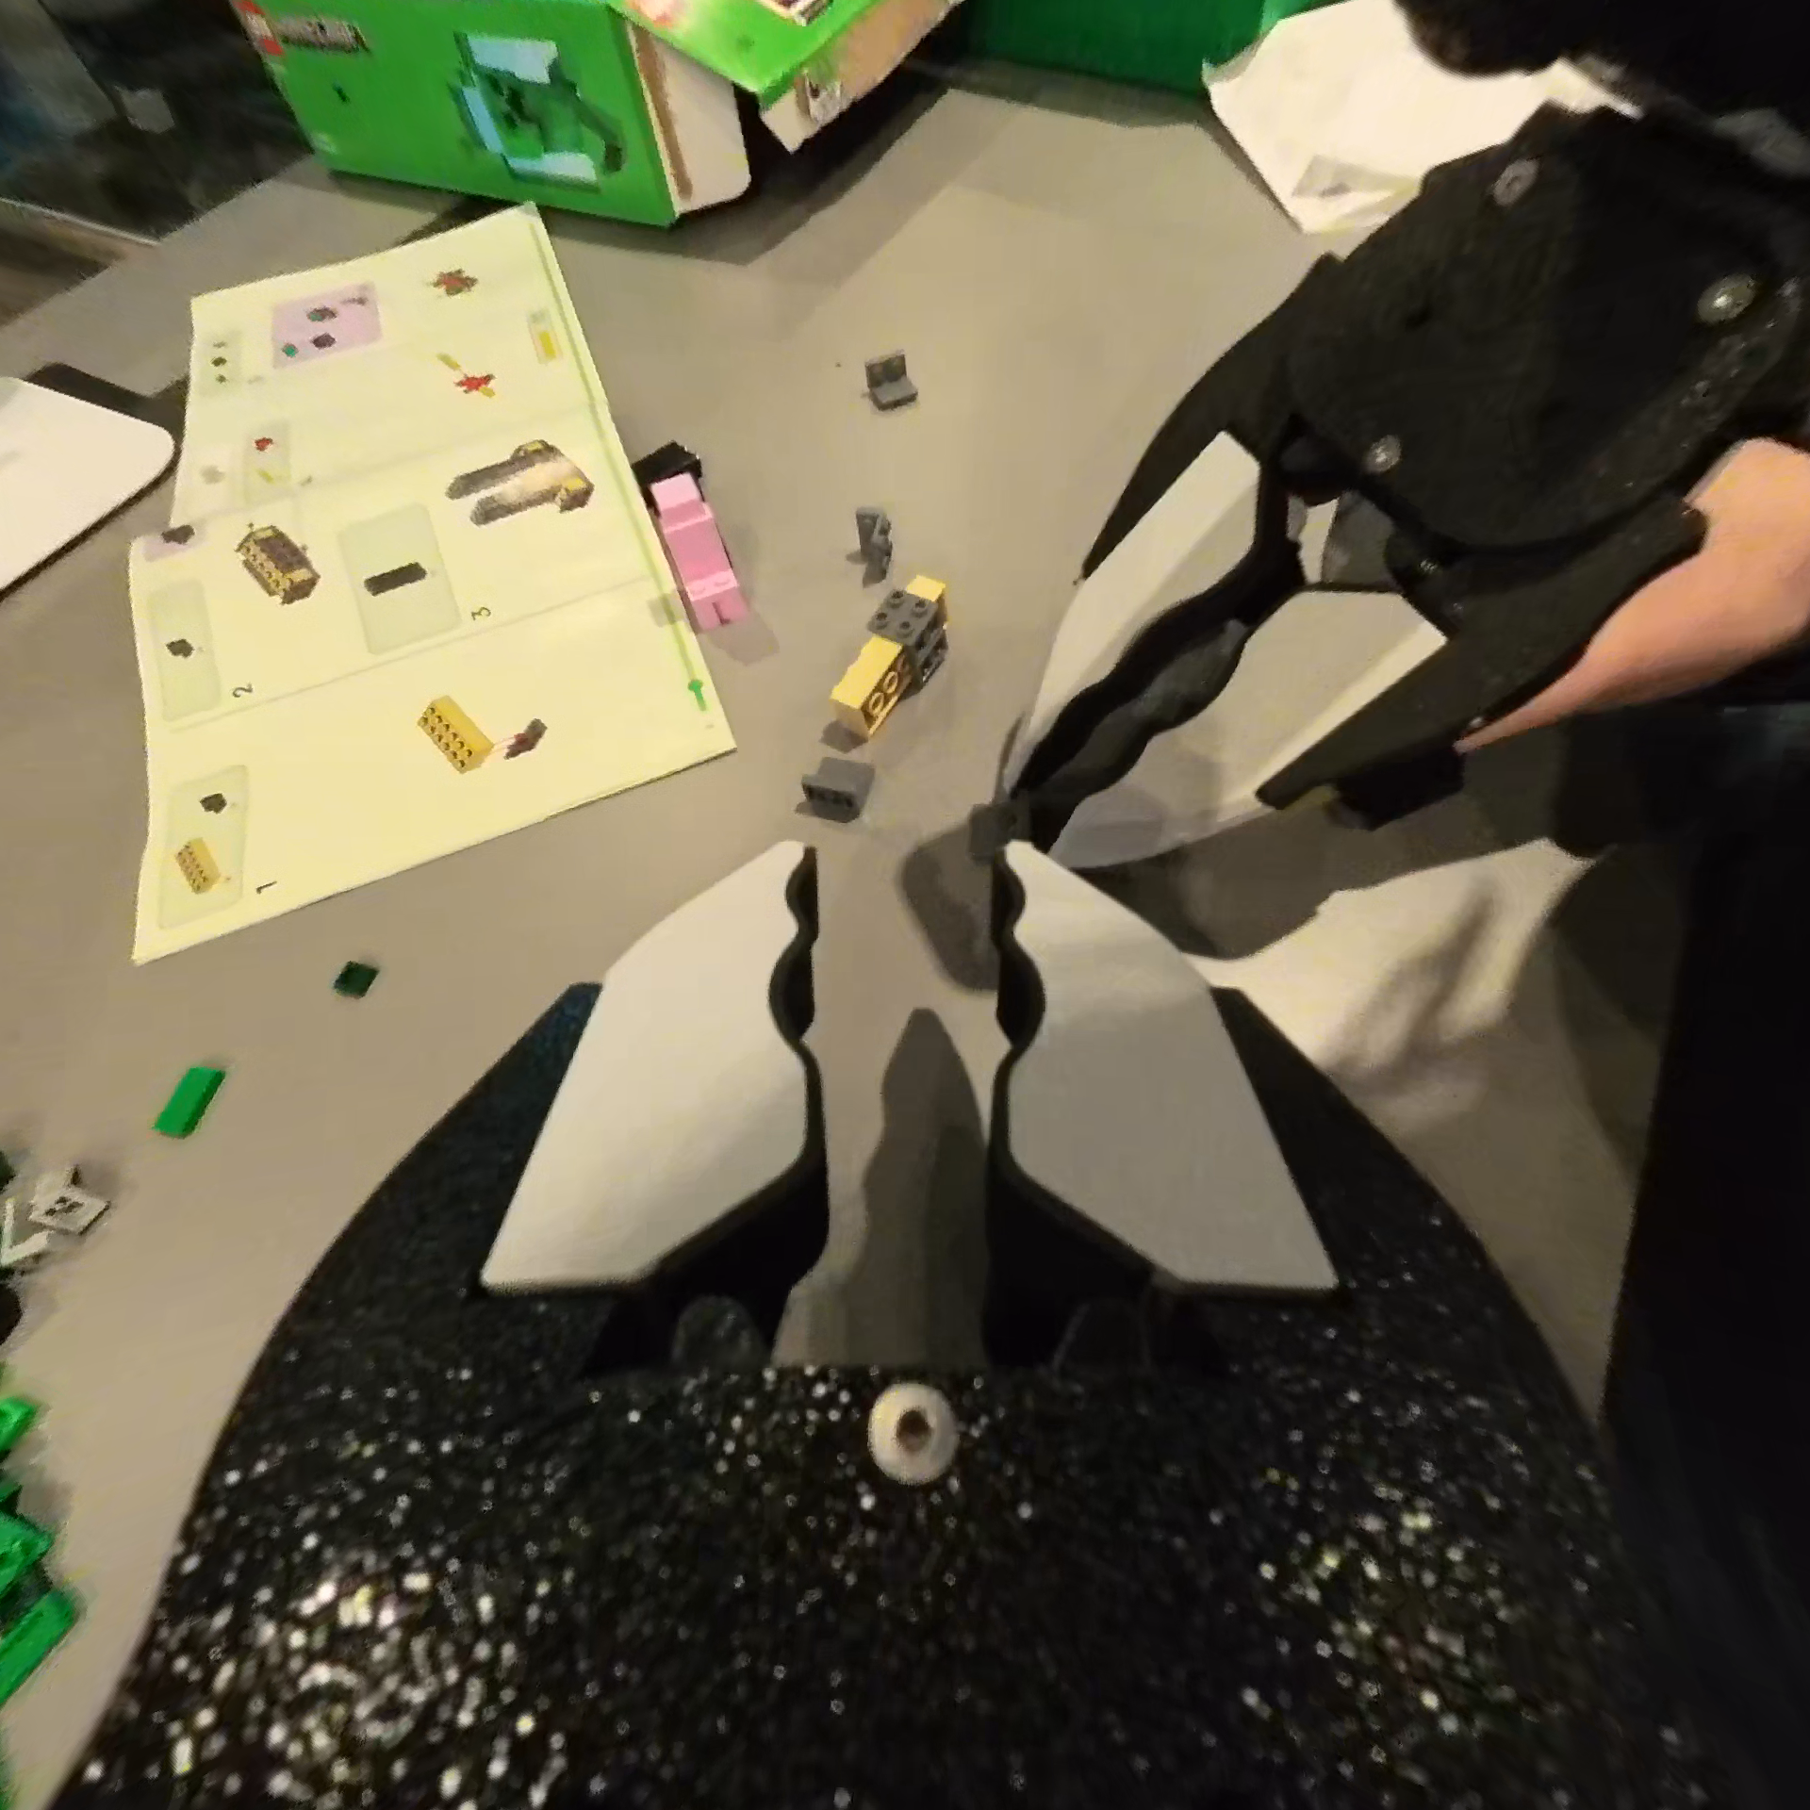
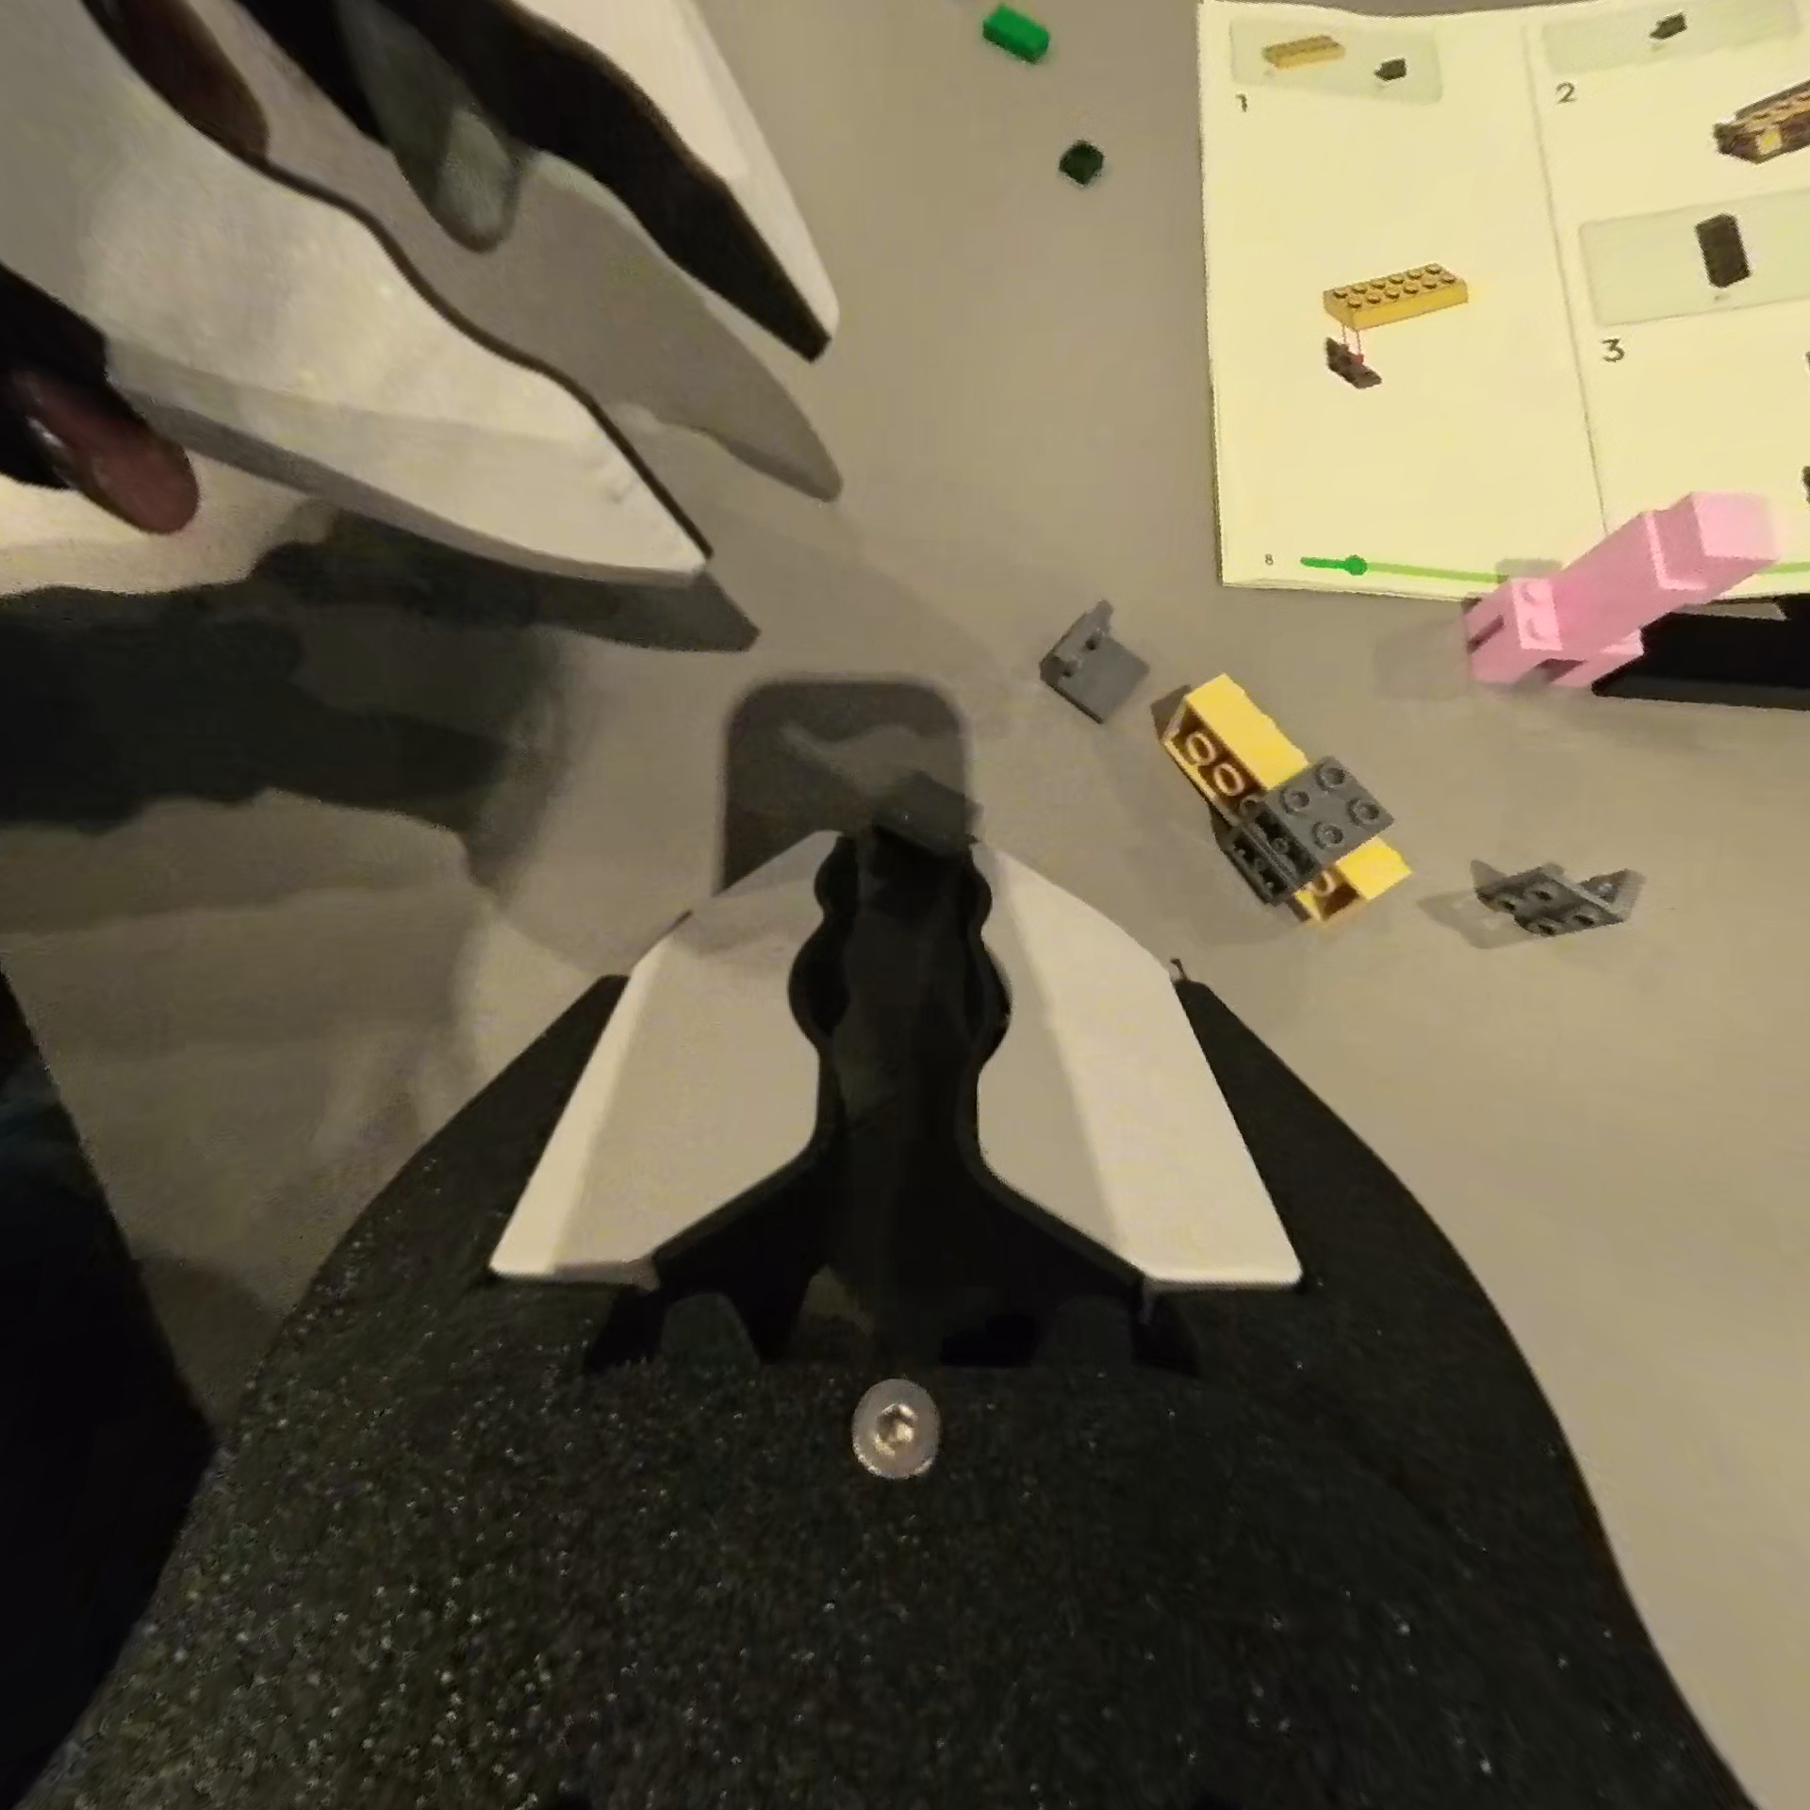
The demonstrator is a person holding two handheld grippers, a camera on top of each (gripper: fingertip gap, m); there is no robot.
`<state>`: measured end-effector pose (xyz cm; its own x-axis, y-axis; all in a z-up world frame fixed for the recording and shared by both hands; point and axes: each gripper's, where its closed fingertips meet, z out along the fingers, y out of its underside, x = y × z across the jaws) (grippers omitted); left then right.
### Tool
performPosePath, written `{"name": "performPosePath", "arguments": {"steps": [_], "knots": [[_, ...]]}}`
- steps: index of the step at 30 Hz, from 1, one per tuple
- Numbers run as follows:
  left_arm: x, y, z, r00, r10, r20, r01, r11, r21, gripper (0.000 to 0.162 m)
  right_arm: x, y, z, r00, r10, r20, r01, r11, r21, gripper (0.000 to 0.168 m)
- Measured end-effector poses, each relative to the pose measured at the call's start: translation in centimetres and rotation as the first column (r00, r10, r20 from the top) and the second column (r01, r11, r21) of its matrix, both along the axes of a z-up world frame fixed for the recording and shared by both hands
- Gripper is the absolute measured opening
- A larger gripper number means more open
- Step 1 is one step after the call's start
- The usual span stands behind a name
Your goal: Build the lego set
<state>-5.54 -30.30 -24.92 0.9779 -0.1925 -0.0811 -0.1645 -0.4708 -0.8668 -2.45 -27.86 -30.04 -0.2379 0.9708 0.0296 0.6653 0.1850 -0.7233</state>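
Pinching a small grey piece (image 2: 921,808) at its tips, the right gripper (image 2: 906,842) hangs over the table (image 2: 1371,1224). Left gripper (image 1: 901,862) sits empty, fingers apart. Yellow-and-grey build (image 2: 1283,798) lies nearby, by the instruction sheet (image 2: 1420,441).

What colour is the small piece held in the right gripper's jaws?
Dark grey. The small piece shows best in the right wrist view.

Matt grey table (image 1: 784,294). Gripper body (image 1: 784,1567): rough, speckled black plastic; smooth white fingers (image 1: 666,1107). Bricks (image 2: 1273,793) glossy plastic. Instruction sheet (image 1: 392,588) smooth paper. Box (image 1: 470,108) printed cardboard.
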Motion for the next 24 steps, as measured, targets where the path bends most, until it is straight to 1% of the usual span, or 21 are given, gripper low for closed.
{"name": "performPosePath", "arguments": {"steps": [1,5,10,14,17,18,21,24], "knots": [[0.0,0.0,0.1,1.0,0.0,0.008,0.0,1.0,0.011,0.033,0.0,0.1,0.0,1.0,-0.011,-0.001,0.011,1.0,0.002,0.02],[0.3,0.2,-0.2,1.0,-0.016,0.002,0.016,0.999,0.03,0.034,-0.3,0.7,0.0,0.999,-0.036,-0.005,0.037,0.999,0.003,0.025],[0.5,0.3,-0.7,0.999,-0.026,-0.02,0.027,0.999,0.023,0.034,-0.5,0.1,-0.2,0.999,-0.033,0.022,0.033,0.999,-0.001,0.033],[0.7,0.4,-0.9,0.999,-0.041,-0.011,0.041,0.999,0.026,0.034,-0.5,0.4,-0.2,0.998,-0.059,0.035,0.058,0.998,0.027,0.031],[0.7,0.4,-0.9,0.998,-0.055,-0.008,0.055,0.998,0.027,0.034,0.0,1.9,-0.1,0.996,-0.079,0.048,0.074,0.993,0.095,0.029],[0.7,0.4,-0.9,0.998,-0.06,-0.009,0.06,0.998,0.028,0.034,0.2,2.4,0.0,0.994,-0.094,0.049,0.09,0.992,0.086,0.029],[0.8,0.4,-0.9,0.997,-0.072,-0.01,0.072,0.997,0.03,0.033,0.5,2.6,0.6,0.992,-0.123,0.038,0.123,0.992,-0.017,0.029],[1.0,0.5,-0.9,0.997,-0.081,-0.007,0.081,0.996,0.034,0.033,0.7,2.5,0.6,0.992,-0.123,0.012,0.123,0.992,-0.005,0.029]]}}
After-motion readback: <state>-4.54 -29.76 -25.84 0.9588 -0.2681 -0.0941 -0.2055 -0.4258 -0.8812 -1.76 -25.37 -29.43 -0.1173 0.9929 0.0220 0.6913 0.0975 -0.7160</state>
